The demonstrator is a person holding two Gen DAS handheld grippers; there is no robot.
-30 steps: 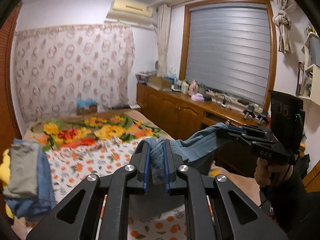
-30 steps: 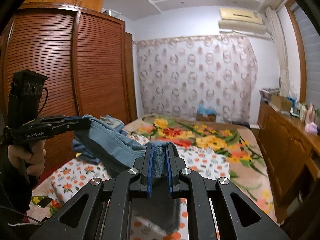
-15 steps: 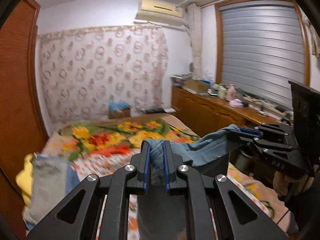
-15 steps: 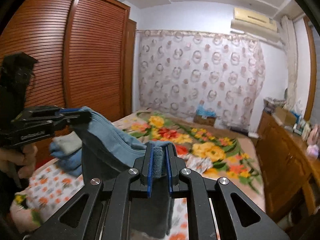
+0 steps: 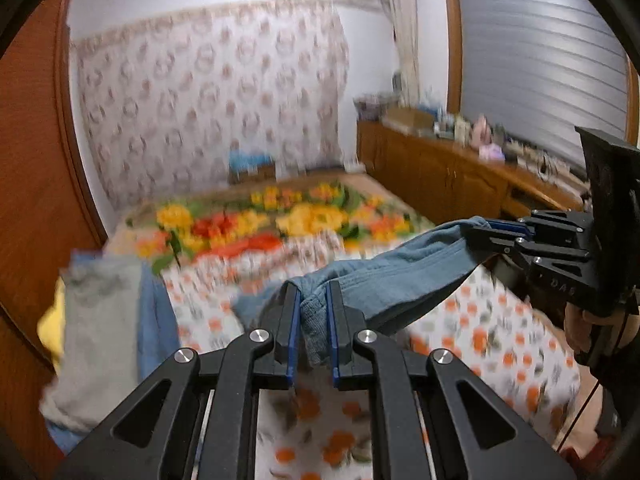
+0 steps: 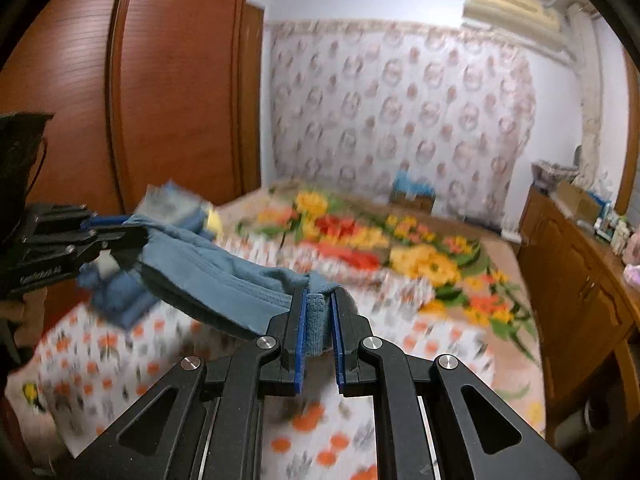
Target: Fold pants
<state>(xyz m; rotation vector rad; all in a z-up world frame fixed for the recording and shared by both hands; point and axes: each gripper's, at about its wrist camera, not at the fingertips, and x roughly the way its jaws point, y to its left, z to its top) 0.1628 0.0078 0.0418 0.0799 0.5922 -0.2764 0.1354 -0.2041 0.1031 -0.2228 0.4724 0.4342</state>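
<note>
The left gripper (image 5: 312,300) is made of black arms with long cut-out holes and round silver screws (image 5: 259,335) at the joints. Its two fingers have thin blue pads (image 5: 293,332) on the inside. The right gripper (image 6: 320,304) looks just the same. Seen from the side, each has a tall black box on top and small pale letters on its body. A thin black cable (image 5: 580,412) hangs below the person's hand (image 5: 578,330).

Matt blue cloth pants (image 5: 404,276) — glossy wooden wardrobe (image 6: 176,92).
</note>
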